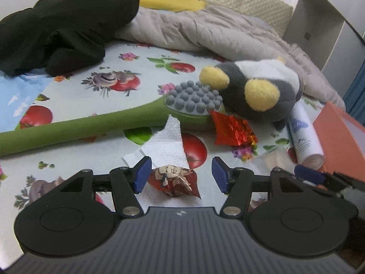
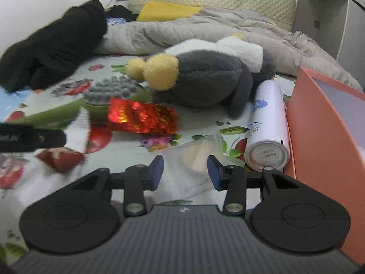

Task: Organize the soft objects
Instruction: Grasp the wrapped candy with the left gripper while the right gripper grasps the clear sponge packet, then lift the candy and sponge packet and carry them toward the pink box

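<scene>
light: even, soft indoor | shadows: faint | blur: right wrist view smeared | edges: fisheye-bent, dark corners

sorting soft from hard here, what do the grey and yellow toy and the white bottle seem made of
Grey and yellow toy: plush fabric, matte; its fuzzy pile and rounded, stuffed shape suggest soft filling.
White bottle: smooth, slightly glossy rigid cylinder, probably metal or plastic; the look leaves that open.

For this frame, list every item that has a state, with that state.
Left hand-held gripper: open, empty, crumpled red wrapper lying between its pads.
Right hand-held gripper: open, over a clear plastic packet.
Grey, white and yellow plush toy: lying on its side.
White spray can: lying flat beside the orange box.
Orange box: open.
Black garment: crumpled in a heap.
</scene>
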Tool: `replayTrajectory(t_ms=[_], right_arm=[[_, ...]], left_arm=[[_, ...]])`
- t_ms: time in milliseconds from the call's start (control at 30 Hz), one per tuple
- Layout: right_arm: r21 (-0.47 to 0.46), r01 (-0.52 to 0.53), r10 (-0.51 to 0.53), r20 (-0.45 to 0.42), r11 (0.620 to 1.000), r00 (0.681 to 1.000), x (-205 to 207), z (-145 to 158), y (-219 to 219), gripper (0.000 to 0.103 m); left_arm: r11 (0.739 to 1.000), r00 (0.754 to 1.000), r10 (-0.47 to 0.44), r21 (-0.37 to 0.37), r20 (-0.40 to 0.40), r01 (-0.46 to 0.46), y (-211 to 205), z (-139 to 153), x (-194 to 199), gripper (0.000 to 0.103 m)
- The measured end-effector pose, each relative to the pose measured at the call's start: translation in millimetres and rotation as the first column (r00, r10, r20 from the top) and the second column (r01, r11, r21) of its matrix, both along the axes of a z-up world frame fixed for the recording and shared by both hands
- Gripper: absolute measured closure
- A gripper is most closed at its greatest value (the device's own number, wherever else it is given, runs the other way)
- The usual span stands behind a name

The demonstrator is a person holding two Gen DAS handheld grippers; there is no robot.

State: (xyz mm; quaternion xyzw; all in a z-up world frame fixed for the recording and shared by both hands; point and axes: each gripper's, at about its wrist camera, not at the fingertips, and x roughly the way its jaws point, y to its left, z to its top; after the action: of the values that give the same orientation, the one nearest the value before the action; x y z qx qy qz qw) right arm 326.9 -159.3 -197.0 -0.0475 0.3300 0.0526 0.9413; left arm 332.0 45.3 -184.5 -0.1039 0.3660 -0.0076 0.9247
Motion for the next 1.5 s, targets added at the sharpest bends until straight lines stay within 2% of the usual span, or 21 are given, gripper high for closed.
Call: replayTrajectory(t_ms=[200, 267, 333, 367, 533, 667, 767, 800, 833, 867, 933, 1000, 1133, 1500], right_arm=[[-0.03, 0.022, -0.022, 0.008, 0.999, 1.0, 21, -19, -2, 0.058], [-0.045, 0.026, -0.025, 0.026, 0.999, 0.999, 23, -23, -2, 0.054], [-0.049, 0.031, -0.03, 0.038, 0.998, 0.999, 24, -24, -2, 0.025], [-0.053, 0.034, -0.032, 0.041, 0.998, 0.999, 25, -25, -2, 0.022], [-0.054, 0.035, -0.034, 0.028, 0.998, 0.999, 30, -27, -3, 0.022], [0.002, 0.044, -0.044, -0.005, 0.999, 0.999, 35, -28, -11, 0.023], [0.073, 0.033, -0.03, -0.041, 0.997, 0.999, 39, -28, -19, 0.029], [0.076, 0.028, -0.024, -0.044, 0.997, 0.999, 39, -27, -19, 0.037], [0.078, 0.02, -0.016, -0.046, 0.997, 0.999, 39, -26, -18, 0.053], [0.086, 0.012, -0.008, -0.048, 0.996, 0.999, 38, -25, -17, 0.06], [0.091, -0.005, 0.01, -0.061, 0.996, 0.998, 36, -22, -12, 0.071], [0.087, -0.016, 0.022, -0.067, 0.996, 0.997, 33, -20, -7, 0.077], [0.142, -0.006, 0.019, -0.09, 0.99, 0.996, 25, -16, -10, 0.079], [0.142, -0.021, 0.033, -0.079, 0.99, 0.996, -19, 11, -11, 0.079]], left_arm=[[0.999, 1.0, -0.009, 0.052, -0.017, 0.01, -5, -18, 8, 0.04], [0.997, 1.0, -0.013, 0.07, -0.019, 0.014, -7, -21, 9, 0.041], [0.997, 1.0, -0.018, 0.08, -0.021, 0.019, -7, -24, 8, 0.044], [0.996, 1.0, -0.017, 0.09, -0.023, 0.019, -8, -26, 9, 0.046], [0.993, 1.0, -0.012, 0.118, -0.018, 0.014, -12, -29, 7, 0.047], [0.987, 1.0, -0.011, 0.157, -0.012, 0.012, -17, -31, 5, 0.05], [0.986, 1.0, -0.007, 0.165, -0.003, 0.008, -20, -30, 3, 0.056], [0.986, 1.0, -0.005, 0.168, 0.001, 0.005, -21, -30, 2, 0.057], [0.985, 1.0, -0.003, 0.171, 0.004, 0.002, -21, -29, 1, 0.059], [0.985, 1.0, -0.002, 0.173, 0.006, 0.001, -22, -29, -1, 0.06], [0.986, 1.0, 0.0, 0.166, 0.01, -0.002, -22, -27, -3, 0.061], [0.99, 1.0, 0.009, 0.143, 0.016, -0.011, -20, -23, -6, 0.062], [0.992, 0.999, 0.014, 0.123, 0.036, -0.019, -18, -14, -15, 0.062], [0.997, 0.998, 0.0, 0.076, 0.065, -0.005, -23, 12, -50, 0.062]])
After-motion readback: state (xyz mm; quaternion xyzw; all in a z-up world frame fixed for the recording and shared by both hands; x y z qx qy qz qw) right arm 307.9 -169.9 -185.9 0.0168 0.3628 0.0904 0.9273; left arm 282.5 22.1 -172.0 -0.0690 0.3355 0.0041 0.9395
